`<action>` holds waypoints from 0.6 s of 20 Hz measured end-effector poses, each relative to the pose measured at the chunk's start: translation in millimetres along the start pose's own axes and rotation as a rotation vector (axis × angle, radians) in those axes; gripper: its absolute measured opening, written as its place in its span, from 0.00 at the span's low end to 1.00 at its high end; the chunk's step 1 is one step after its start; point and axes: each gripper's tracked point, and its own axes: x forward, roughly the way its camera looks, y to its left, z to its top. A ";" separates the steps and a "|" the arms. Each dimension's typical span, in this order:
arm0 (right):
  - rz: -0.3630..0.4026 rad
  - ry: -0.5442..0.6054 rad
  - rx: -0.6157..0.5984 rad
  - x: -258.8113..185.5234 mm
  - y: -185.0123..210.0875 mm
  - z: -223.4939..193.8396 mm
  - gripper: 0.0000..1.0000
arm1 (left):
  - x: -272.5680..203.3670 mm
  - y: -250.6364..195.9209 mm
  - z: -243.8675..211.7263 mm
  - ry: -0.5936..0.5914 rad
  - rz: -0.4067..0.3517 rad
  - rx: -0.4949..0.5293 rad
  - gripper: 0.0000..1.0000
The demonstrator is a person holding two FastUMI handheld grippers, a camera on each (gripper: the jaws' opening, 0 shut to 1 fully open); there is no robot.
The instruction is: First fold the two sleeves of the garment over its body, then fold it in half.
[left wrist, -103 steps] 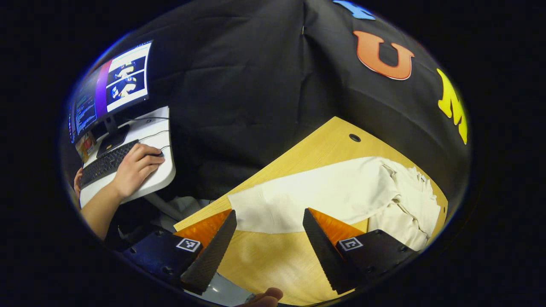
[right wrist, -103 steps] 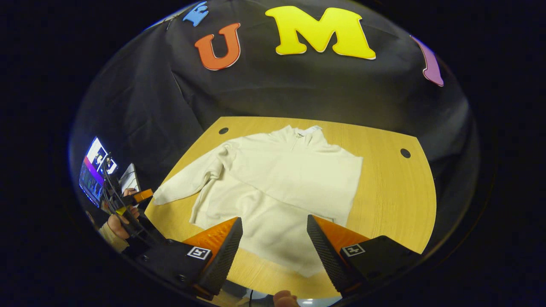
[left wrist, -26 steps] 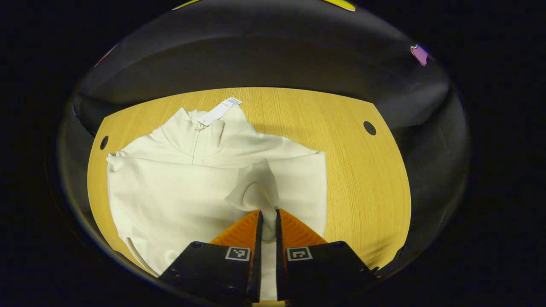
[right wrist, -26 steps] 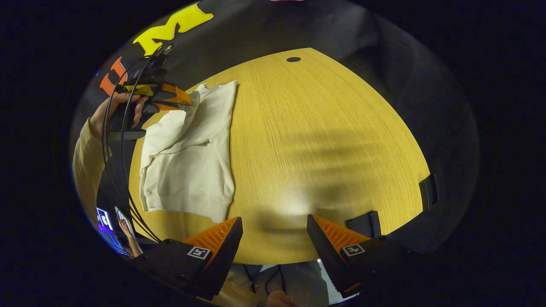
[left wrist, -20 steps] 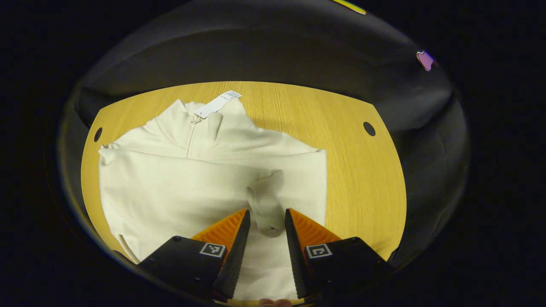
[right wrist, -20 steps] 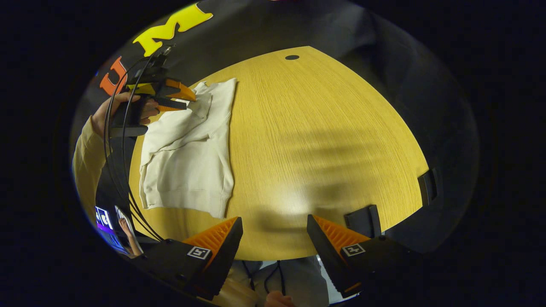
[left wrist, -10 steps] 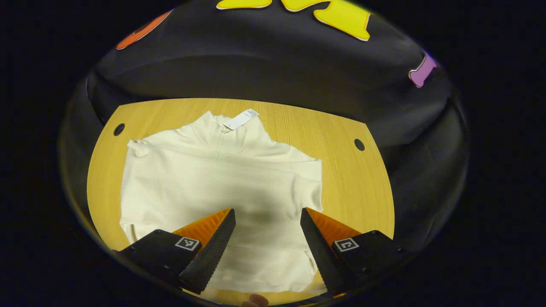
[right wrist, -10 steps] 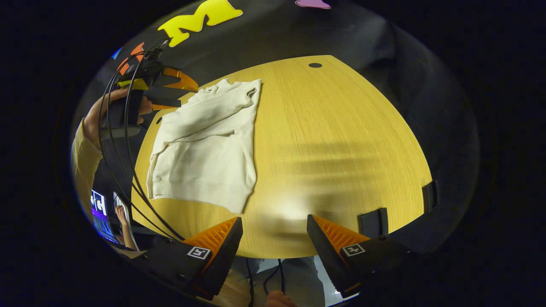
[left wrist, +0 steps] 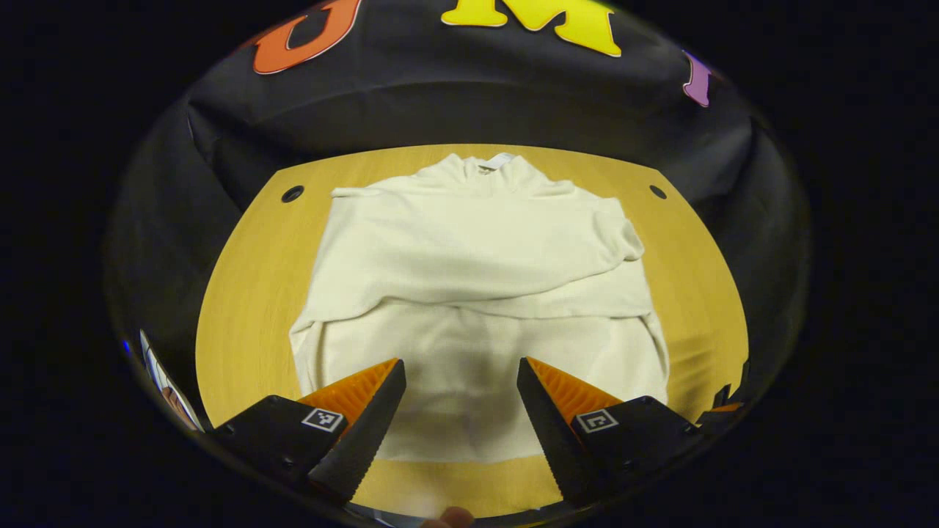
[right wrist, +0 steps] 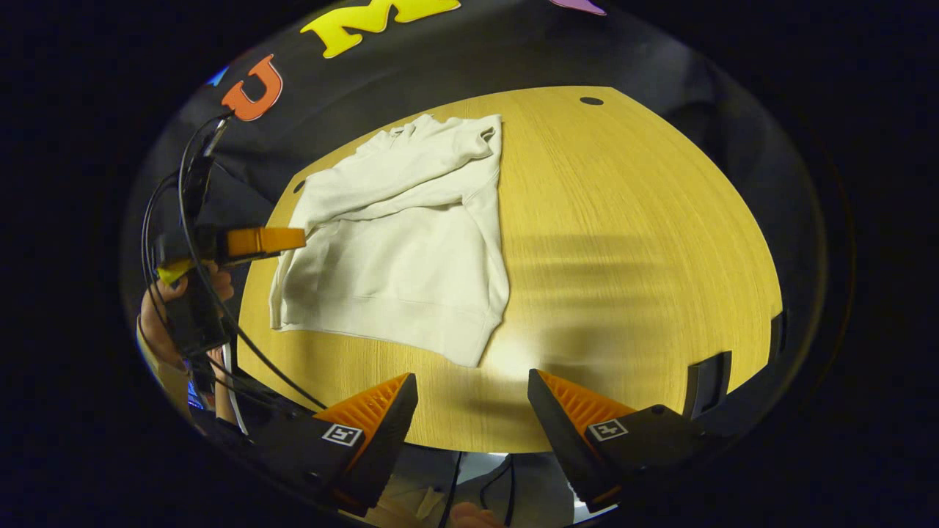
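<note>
Sweatshirt (left wrist: 477,293), soft and limp, lies sleeves-folded on the tabletop (left wrist: 242,293); pinch its near hem; both grippers (left wrist: 458,411) (right wrist: 473,425) gape.

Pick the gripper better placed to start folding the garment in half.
Left. The left gripper hangs open directly over the hem of the garment, both sleeves already folded. The right gripper is open over bare table, beside the garment.

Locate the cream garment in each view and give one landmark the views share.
Left gripper view: the cream garment lies at centre, just beyond the open left tongs.
Right gripper view: it lies upper left of centre.
Shared landmark: the wooden table beneath it.
</note>
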 end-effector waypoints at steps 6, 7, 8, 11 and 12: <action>-0.031 0.020 0.000 22.3 4.0 9.1 0.95 | -27.0 65.7 -53.8 0.070 0.105 -0.079 0.99; -0.036 0.024 0.007 25.2 3.6 11.7 0.95 | -32.0 75.0 -57.2 0.077 0.124 -0.093 0.99; -0.037 0.027 0.017 27.1 4.1 14.8 0.95 | -36.8 83.2 -60.0 0.084 0.143 -0.108 0.99; -0.061 0.039 0.047 37.6 4.1 23.3 0.89 | -45.7 91.4 -70.4 0.138 0.163 -0.155 0.99; -0.075 0.045 0.055 40.4 2.9 24.5 0.95 | -47.0 88.3 -75.0 0.168 0.156 -0.171 0.99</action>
